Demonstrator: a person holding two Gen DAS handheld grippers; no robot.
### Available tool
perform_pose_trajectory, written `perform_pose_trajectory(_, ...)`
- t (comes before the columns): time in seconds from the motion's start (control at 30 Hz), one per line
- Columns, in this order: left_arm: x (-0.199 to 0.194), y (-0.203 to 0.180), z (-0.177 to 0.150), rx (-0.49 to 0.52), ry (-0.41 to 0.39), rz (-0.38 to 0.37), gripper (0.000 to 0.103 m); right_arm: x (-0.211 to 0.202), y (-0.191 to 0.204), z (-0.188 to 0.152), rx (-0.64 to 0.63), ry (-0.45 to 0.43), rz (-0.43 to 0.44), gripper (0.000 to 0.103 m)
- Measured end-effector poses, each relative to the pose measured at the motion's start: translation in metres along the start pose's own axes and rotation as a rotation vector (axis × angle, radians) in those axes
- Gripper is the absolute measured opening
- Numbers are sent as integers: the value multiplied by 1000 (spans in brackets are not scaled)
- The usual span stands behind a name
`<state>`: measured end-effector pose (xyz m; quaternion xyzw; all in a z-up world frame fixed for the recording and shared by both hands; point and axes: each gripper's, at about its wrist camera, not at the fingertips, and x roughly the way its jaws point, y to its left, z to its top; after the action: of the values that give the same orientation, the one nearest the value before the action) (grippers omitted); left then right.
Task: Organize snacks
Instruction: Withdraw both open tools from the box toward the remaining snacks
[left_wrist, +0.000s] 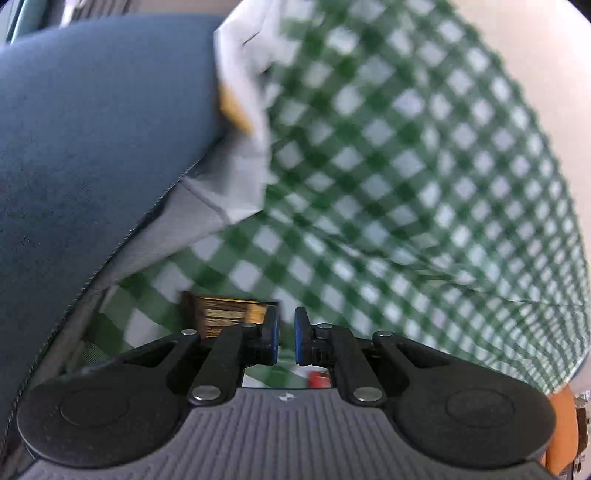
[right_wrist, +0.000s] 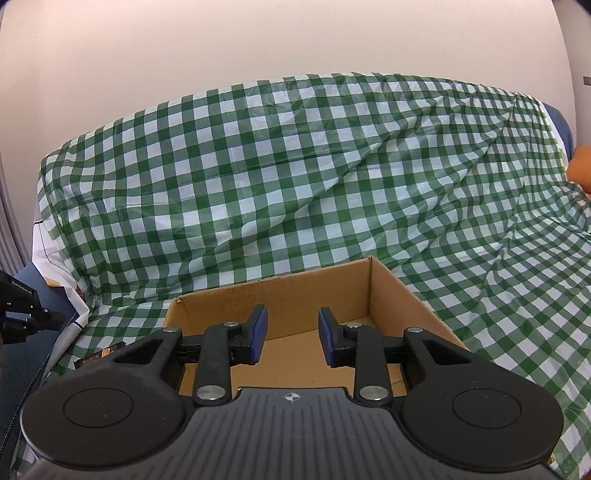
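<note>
Left wrist view is blurry, so small things are hard to make out. At nine o'clock sits a big blue cushion (left_wrist: 85, 155). Next to it the green checked cloth (left_wrist: 406, 166) fills the middle and the right side. A dark and gold snack pack (left_wrist: 225, 315) lies on the cloth at about seven o'clock, just past the left tool (left_wrist: 286, 334). That tool's blue pads are pressed almost together with nothing between them (only a thin gap shows). It tips down toward the cloth, likely aiming for the pack.

From the right wrist view, going left to right: the left tool shows as a black shape at nine o'clock, then the same pack peeks out at about eight o'clock, just beside the cardboard box (right_wrist: 391, 295). The box is open at the top and looks empty, so it is likely where the snacks go. The right tool (right_wrist: 291, 336) hangs over the box, tipped a little down, its pads partly spread and holding nothing. It looks ready and waiting.
</note>
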<state>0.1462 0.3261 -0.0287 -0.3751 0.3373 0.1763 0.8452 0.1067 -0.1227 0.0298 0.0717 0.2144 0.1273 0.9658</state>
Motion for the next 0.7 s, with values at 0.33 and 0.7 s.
perform_pose_trajectory(0.33, 68, -14, -12, 514, 28, 197, 75, 12, 8, 0, -11, 46, 31, 33)
perform_pose_trajectory(0.7, 97, -27, -35, 713, 79, 252, 66, 23, 23, -3, -57, 93, 42, 34)
